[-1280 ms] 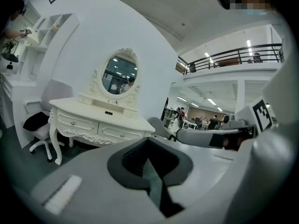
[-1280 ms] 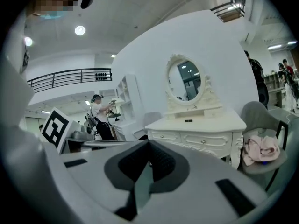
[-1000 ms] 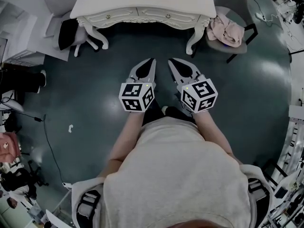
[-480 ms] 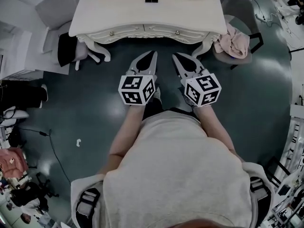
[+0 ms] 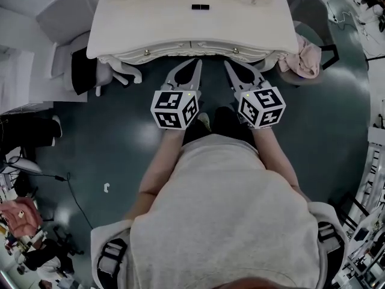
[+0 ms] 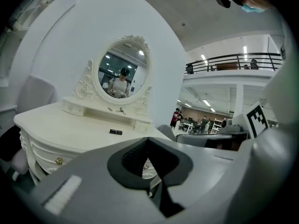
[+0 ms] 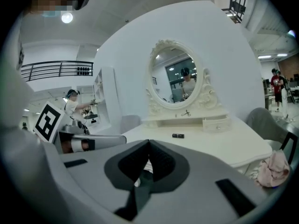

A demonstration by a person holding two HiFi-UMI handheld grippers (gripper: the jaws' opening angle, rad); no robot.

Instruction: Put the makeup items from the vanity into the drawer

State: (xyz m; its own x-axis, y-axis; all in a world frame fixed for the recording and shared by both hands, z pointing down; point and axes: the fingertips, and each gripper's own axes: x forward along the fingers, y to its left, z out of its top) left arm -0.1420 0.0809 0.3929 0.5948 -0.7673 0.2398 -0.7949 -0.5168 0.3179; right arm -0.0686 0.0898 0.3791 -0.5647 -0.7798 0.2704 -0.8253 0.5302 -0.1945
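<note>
The white vanity (image 5: 150, 23) fills the top of the head view, with a small black makeup item (image 5: 200, 6) lying on its top. Two front drawers with gold knobs (image 5: 146, 52) are closed. My left gripper (image 5: 194, 62) and right gripper (image 5: 230, 64) are held side by side just short of the vanity's front edge, both shut and empty. In the left gripper view the black item (image 6: 115, 132) lies ahead of the left gripper (image 6: 148, 139). The right gripper view shows the black item (image 7: 177, 136) beyond the right gripper (image 7: 149, 142). A thin dark tool (image 7: 186, 113) rests on the shelf under the oval mirror (image 7: 179, 80).
A grey chair with a pink cloth (image 5: 305, 56) stands at the vanity's right. A white chair with a black thing on it (image 5: 84, 65) stands at its left. Cables and a small white scrap (image 5: 106, 188) lie on the dark floor at left.
The person has stepped toward the vanity. Both grippers have come from the open floor up to its front edge, still shut.
</note>
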